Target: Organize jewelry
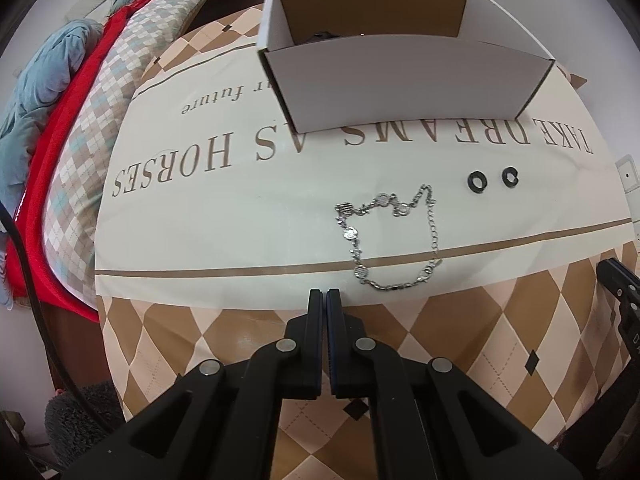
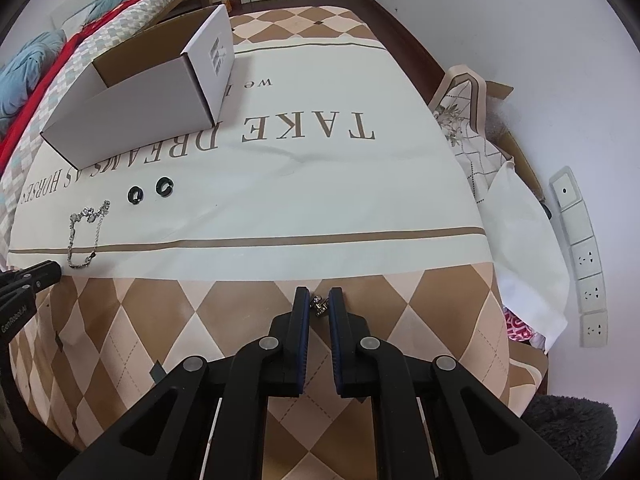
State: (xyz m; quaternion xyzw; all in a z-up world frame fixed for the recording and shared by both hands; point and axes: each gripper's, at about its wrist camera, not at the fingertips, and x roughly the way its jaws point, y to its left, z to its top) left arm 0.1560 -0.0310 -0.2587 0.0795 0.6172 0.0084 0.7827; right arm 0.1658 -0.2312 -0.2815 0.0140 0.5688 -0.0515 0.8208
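Observation:
A silver chain bracelet point(image 1: 390, 240) lies in a loop on the lettered tablecloth, just beyond my left gripper point(image 1: 324, 296), which is shut and empty. Two small black rings point(image 1: 477, 181) point(image 1: 509, 177) lie side by side to its right. The bracelet point(image 2: 86, 236) and rings point(image 2: 135, 195) also show at the left of the right wrist view. My right gripper point(image 2: 319, 300) is shut on a small silver jewelry piece point(image 2: 319, 304) above the checkered part of the cloth. A white cardboard box point(image 1: 400, 80) stands open at the back, something dark inside.
A bed with a checkered quilt point(image 1: 120, 92), red and blue blankets runs along the left. The table edge drops off at the right, with a draped cloth point(image 2: 512, 216) and wall sockets point(image 2: 580, 256). The left gripper's tip point(image 2: 40, 272) shows at the left edge.

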